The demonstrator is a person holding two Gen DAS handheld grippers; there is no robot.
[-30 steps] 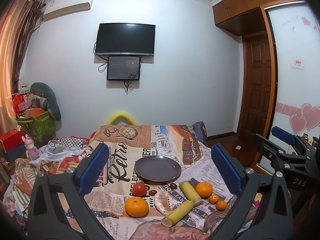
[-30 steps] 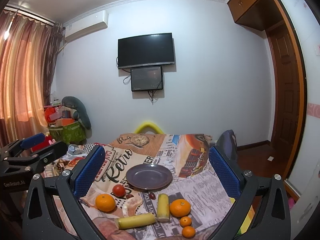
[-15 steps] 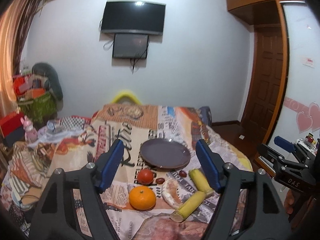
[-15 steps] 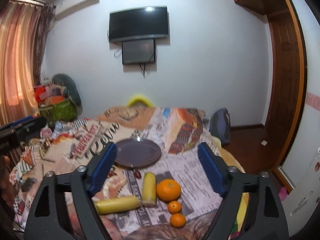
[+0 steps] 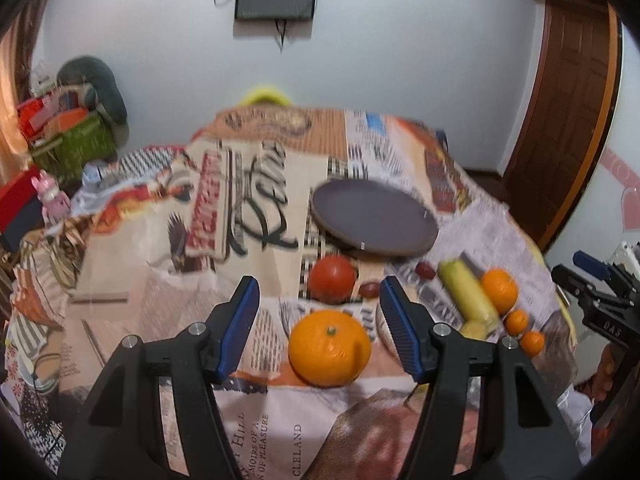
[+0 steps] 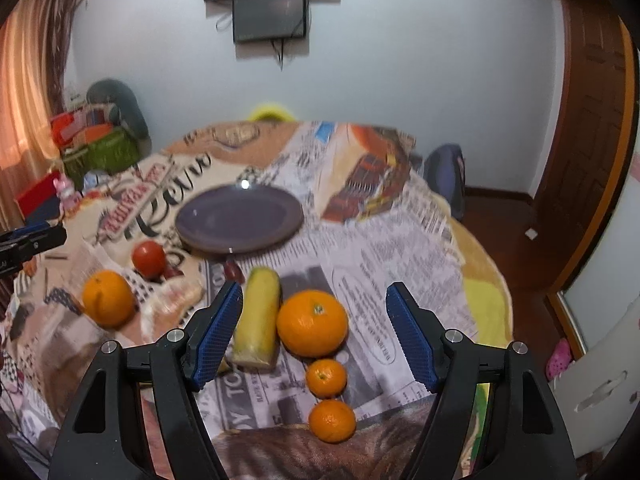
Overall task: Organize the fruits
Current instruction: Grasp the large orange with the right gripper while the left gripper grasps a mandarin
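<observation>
Fruits lie along the near edge of a surface (image 5: 248, 436) draped in a newspaper-print cloth. The left tongs (image 5: 318, 302) hang just above a large orange (image 5: 329, 347), which shows in the gap between the blue pads (image 5: 240, 328); the jaws are closing, and the pads do not touch the fruit. Just beyond this orange sits a red tomato (image 5: 333, 279), with two small dark red fruits (image 5: 370, 289) at its right. The right tongs (image 6: 314, 304) hover over a second large orange (image 6: 312, 323), their jaws also closing and their pads (image 6: 412, 344) clear of it. Touching that orange's left side lies a yellow banana piece (image 6: 258, 316), close by the left pad. Nearer the front edge, two small mandarins (image 6: 326, 377) sit one behind the other. A flattened pale piece of fruit or peel (image 6: 176, 300), too blurred to name, lies between the two large oranges. Toward the middle of the surface rests an empty dark purple plate (image 6: 240, 222), just behind the tomato. Past the far edge, a yellow chair back (image 6: 272, 112) peeks up, below two dark screens (image 6: 270, 16) on the wall
</observation>
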